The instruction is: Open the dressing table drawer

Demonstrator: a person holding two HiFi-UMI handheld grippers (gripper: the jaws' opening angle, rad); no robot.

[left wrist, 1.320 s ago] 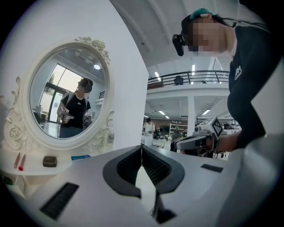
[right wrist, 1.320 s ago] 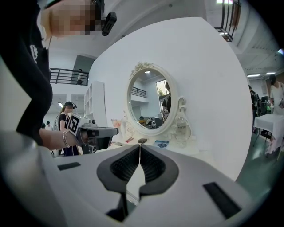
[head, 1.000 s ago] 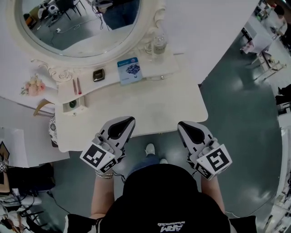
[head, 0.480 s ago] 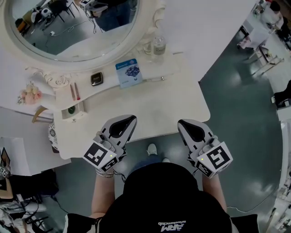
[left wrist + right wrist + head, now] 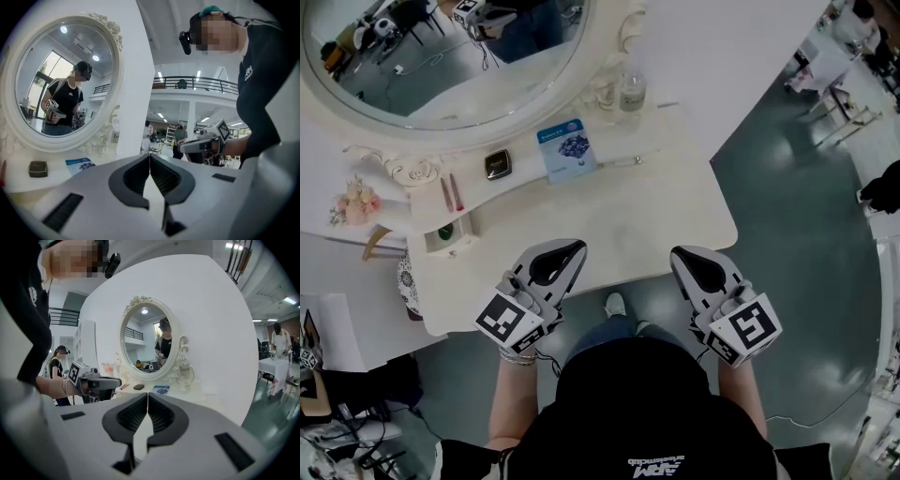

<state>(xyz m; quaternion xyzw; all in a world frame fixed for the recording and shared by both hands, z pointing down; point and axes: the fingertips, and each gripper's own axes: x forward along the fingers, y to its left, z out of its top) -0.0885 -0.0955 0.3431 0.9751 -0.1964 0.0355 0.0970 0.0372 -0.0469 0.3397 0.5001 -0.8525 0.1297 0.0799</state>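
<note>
The premises were a large indoor hall with a staged room set: dressing table (image 5: 675, 216) and mirror (image 5: 441, 56) against a freestanding wall (image 5: 206, 324), grey floor (image 5: 797, 262), mezzanine railing (image 5: 197, 82), workers (image 5: 180, 131) beyond.

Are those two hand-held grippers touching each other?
Apart. The head view shows the left hand-held gripper and the right hand-held gripper side by side, with dressing table edge and floor between them.

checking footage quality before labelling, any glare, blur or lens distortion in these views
Head view: sharp and evenly lit, with soft light patches on the glossy floor. Left gripper view: strong fisheye, dark corners, mirror crisp. Right gripper view: same fisheye and dark corners; bright ceiling lights at top right, no real blur.
</note>
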